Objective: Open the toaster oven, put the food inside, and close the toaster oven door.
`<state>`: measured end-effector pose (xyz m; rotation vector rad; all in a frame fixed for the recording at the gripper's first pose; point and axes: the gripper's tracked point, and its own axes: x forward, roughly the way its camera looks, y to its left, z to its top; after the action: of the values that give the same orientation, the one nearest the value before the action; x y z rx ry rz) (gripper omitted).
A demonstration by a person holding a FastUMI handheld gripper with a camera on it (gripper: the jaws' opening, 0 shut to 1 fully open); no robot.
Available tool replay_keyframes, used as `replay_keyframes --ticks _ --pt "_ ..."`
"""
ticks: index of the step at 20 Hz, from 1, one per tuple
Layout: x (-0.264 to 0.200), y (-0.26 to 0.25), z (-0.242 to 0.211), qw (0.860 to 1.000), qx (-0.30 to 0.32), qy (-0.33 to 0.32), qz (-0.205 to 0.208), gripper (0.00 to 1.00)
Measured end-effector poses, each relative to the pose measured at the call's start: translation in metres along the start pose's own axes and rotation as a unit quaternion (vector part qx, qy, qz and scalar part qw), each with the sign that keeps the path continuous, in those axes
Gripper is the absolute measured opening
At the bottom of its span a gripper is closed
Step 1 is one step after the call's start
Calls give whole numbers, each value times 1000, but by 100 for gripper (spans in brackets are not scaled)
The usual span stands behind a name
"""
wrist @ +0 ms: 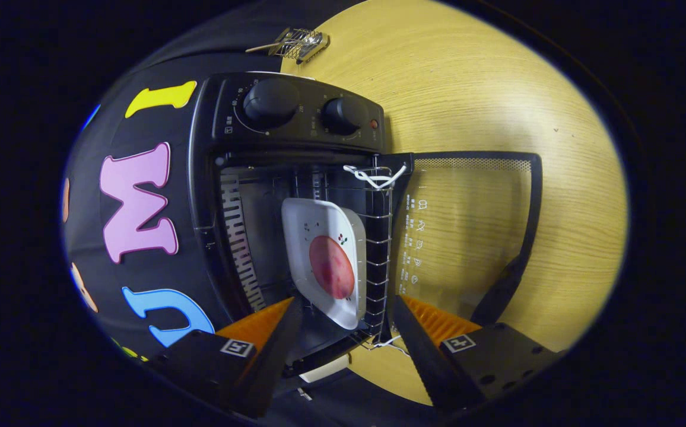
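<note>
Gripper [346, 323] fingers spread apart, holding nothing, just short of the toaster oven [283, 196], whose door [473, 231] hangs fully open, while the plate [325, 261] of food [331, 267] sits inside on the wire rack [378, 237], so closing the door likely remains.

plate [324, 255] on rack [378, 249] inside toaster oven [295, 178]

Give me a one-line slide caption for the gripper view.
Open claw just short of the oven, door open, plate of food on the rack inside.
</note>
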<state>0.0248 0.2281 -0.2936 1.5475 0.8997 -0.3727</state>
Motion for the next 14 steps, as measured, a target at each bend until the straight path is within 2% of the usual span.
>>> replay_keyframes --ticks 4,9,12,14 --pt "-24 1 -4 994 -97 42 9 98" --pt "-56 7 -14 981 -166 90 42 98" --pt "-75 9 -15 960 -258 86 60 98" --pt "-86 8 -17 932 -348 77 67 98"
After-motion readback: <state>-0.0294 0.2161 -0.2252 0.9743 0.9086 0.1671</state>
